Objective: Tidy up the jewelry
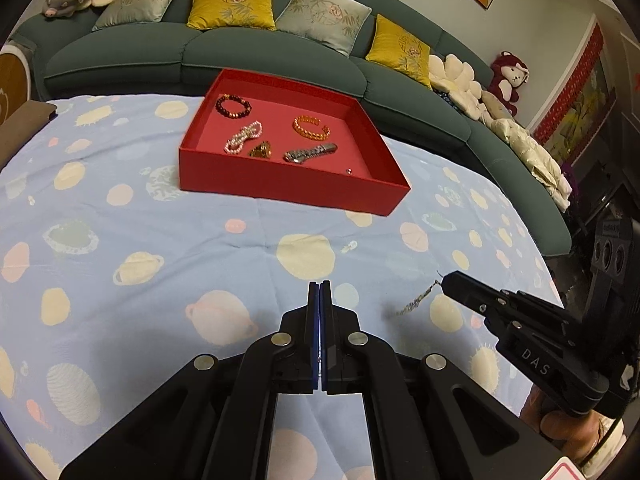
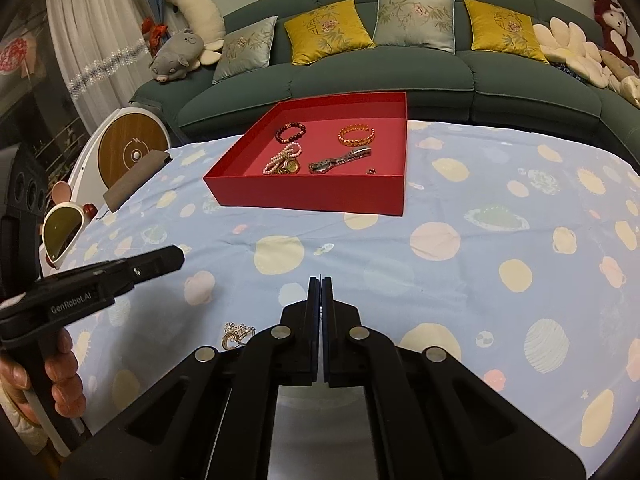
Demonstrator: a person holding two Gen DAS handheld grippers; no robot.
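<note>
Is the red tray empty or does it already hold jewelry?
Holding jewelry: the red tray contains a dark bead bracelet, gold bangle and other pieces.

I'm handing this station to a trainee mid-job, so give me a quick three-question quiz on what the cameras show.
1. True or false: the tray is empty.
2. What hangs from the right gripper? A a chain, B a coin, C a key.
3. Fill in: the gold bangle lies ___ the tray.
Key: 1 false; 2 A, the chain; 3 in.
</note>
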